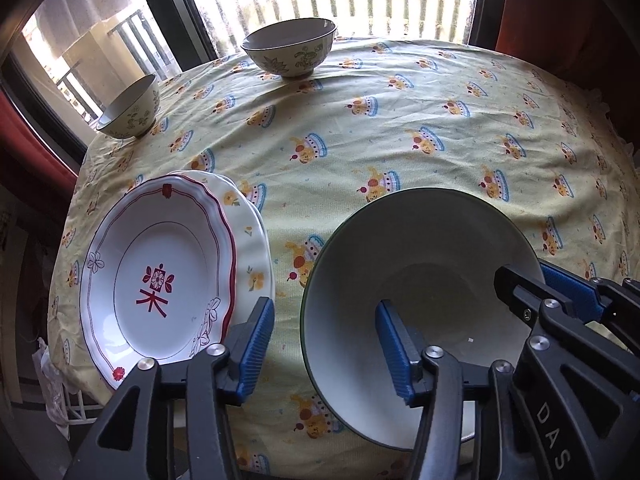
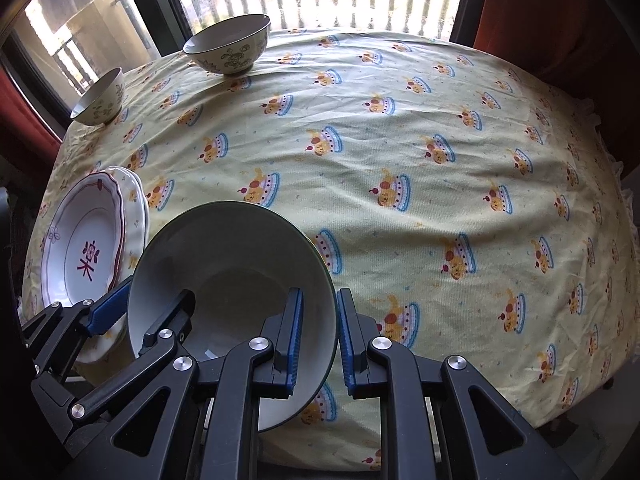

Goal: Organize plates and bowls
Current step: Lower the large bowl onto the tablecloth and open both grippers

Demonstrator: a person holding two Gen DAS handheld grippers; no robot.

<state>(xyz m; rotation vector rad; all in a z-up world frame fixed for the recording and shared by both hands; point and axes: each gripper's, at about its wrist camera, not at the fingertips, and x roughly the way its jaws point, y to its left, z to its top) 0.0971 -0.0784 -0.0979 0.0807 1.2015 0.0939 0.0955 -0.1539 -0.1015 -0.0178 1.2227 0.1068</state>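
Observation:
A large white bowl point(image 1: 420, 248) point(image 2: 224, 240) with a dark green rim sits tilted near the table's front edge. My right gripper point(image 2: 320, 338) point(image 1: 540, 284) is shut on the bowl's right rim, one pad inside and one outside. My left gripper point(image 1: 325, 346) point(image 2: 148, 304) is open astride the left rim, and its pads point(image 1: 394, 348) stand apart from the wall. Left of the bowl, a red-patterned plate point(image 1: 160, 264) point(image 2: 84, 248) lies on a yellow-flowered plate point(image 1: 250, 232). Two floral bowls point(image 1: 290, 46) point(image 1: 130, 108) stand at the far left.
A yellow tablecloth point(image 1: 400, 120) point(image 2: 400, 140) with cake prints covers the round table, bare across the middle and right. A window with railings lies right behind the far edge. Red curtains hang at both sides.

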